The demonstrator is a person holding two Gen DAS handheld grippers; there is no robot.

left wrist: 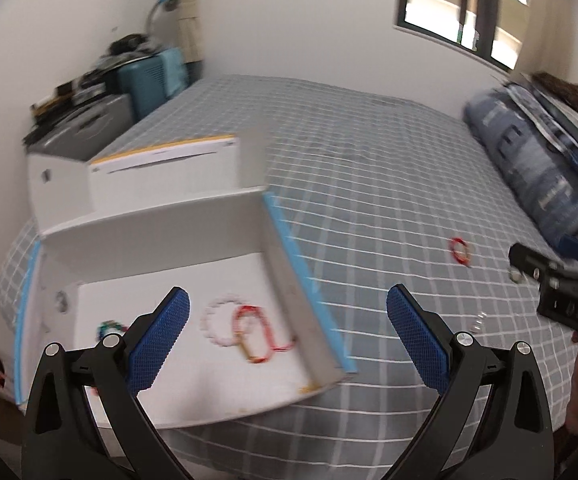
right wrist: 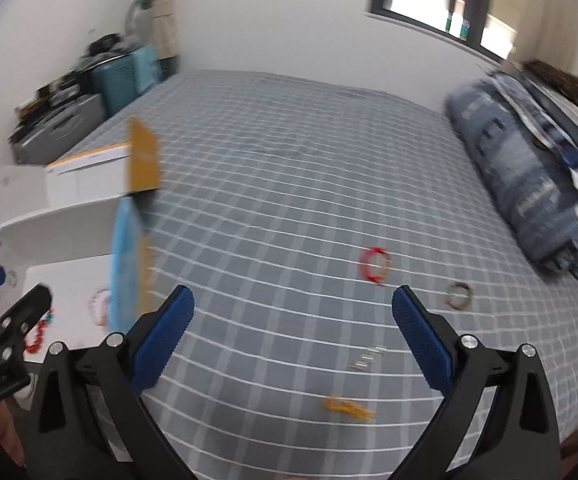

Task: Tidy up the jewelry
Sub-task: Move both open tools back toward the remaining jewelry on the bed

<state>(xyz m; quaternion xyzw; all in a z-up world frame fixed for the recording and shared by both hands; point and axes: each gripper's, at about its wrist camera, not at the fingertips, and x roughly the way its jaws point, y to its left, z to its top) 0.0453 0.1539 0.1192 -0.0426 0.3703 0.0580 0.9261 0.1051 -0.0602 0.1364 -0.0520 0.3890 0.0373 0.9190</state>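
Note:
An open white box [left wrist: 169, 240] lies on the bed at the left; it also shows in the right wrist view [right wrist: 57, 216]. Inside it are a white bead bracelet [left wrist: 219, 320], a red and gold chain [left wrist: 259, 332] and a green piece [left wrist: 107, 328]. On the bed lie a red bracelet [right wrist: 375, 264], a brown bracelet [right wrist: 459, 296], a silver chain [right wrist: 367, 358] and a gold chain [right wrist: 347, 406]. The red bracelet also shows in the left wrist view [left wrist: 460, 251]. My left gripper [left wrist: 288, 338] is open and empty over the box's right edge. My right gripper [right wrist: 293, 338] is open and empty above the bed.
The bed has a grey checked sheet [right wrist: 289, 160]. A blue patterned pillow [right wrist: 529, 184] lies at the right. A second white box with a yellow edge [left wrist: 161, 168] stands behind the open one. Cluttered shelves and a blue case [left wrist: 149, 76] stand against the far left wall.

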